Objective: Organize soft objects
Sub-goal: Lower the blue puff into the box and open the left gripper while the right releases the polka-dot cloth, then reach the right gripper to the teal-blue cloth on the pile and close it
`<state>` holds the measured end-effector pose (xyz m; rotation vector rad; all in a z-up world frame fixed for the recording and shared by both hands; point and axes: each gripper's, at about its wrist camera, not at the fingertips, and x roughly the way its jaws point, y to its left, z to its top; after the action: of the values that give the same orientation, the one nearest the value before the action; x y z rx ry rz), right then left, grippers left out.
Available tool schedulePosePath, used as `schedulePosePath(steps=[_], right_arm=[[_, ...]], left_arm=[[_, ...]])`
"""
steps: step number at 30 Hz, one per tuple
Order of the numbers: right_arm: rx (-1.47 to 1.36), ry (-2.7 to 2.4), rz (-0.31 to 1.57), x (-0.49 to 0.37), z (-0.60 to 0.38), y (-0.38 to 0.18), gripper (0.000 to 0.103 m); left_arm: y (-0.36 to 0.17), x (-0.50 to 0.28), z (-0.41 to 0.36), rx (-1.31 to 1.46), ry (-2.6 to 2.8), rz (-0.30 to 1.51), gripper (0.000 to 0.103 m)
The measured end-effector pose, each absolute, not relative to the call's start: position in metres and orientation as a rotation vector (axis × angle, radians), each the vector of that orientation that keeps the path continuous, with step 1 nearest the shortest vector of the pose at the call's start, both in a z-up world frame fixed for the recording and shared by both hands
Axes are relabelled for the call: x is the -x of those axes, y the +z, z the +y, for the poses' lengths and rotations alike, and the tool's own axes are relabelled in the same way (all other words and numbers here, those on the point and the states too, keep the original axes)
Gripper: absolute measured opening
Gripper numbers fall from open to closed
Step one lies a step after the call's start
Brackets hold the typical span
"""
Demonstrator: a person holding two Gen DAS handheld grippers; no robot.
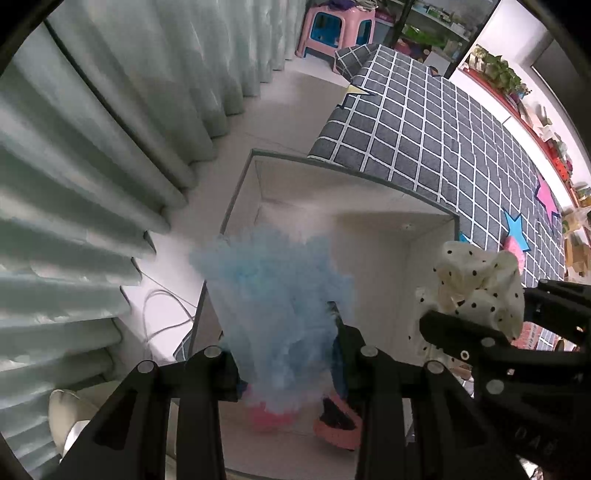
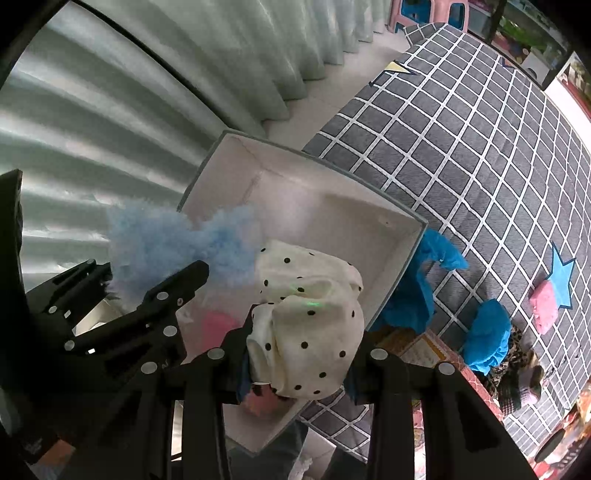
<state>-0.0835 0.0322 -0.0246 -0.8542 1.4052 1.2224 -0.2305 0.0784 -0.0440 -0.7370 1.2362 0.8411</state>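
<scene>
Left wrist view: it looks down over a white box (image 1: 369,221) with a grey rim, standing on a pale floor (image 1: 280,107)
Curtain: long pale green folds (image 1: 92,166) hang on the left side, and a thin white cable (image 1: 162,314) lies on the floor by them
Left gripper: its jaws (image 1: 284,354) are clamped on a fluffy blue soft thing (image 1: 273,288), held right over the box
Inside the box: pink soft things (image 1: 269,417) lie at the bottom
Right gripper: its jaws (image 2: 299,354) are clamped on a cream cloth with black dots (image 2: 306,325), also over the box
Bed: a grey cover with white squares and bright stars (image 1: 461,140) is beside the box on the right
On the bed: blue soft things (image 2: 484,332), a small pink one (image 2: 545,306) and a spotty leopard one (image 2: 513,373) lie near the edge
Far end of the room: a pink and blue stool (image 1: 336,29) stands on the floor, and shelves full of small things (image 1: 517,85) run along the wall
</scene>
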Motion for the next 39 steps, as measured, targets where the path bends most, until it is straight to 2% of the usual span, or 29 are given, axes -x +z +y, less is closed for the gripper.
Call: schedulePosePath(steps=[26,28,30,31,33,35,36,37,39], right_arm=[[0.856,1.195,1.404,0.084,0.038,-0.033,0.039],[0.856,1.197,1.401,0.084,0.038,-0.033,0.039],[0.851,1.198,1.395,0.083,0.037,-0.031,0.041],[0.844,1.197,1.392,0.082,0.036,-0.030,0.045],[0.828,1.194,1.389,0.078,0.034,-0.026,0.046],[0.804,1.194,1.393,0.072,0.032,-0.022,0.067],[0.789,1.193,1.390,0.070,0.031,-0.020,0.088],[0.771,1.192,1.383,0.067,0.030,-0.016,0.089],[0.751,1.194,1.383,0.063,0.029,-0.011,0.089]], left_arm=[[-0.058,0.232,0.075,0.753,0.823,1.272,0.039],[-0.057,0.232,0.074,0.751,0.820,1.264,0.042],[-0.055,0.233,0.072,0.741,0.830,1.253,0.052],[-0.054,0.234,0.072,0.738,0.835,1.253,0.055],[-0.053,0.237,0.072,0.742,0.842,1.249,0.075],[-0.051,0.240,0.071,0.754,0.841,1.232,0.083],[-0.050,0.240,0.071,0.757,0.838,1.223,0.084],[-0.049,0.239,0.069,0.758,0.835,1.215,0.086],[-0.047,0.237,0.067,0.756,0.832,1.203,0.099]])
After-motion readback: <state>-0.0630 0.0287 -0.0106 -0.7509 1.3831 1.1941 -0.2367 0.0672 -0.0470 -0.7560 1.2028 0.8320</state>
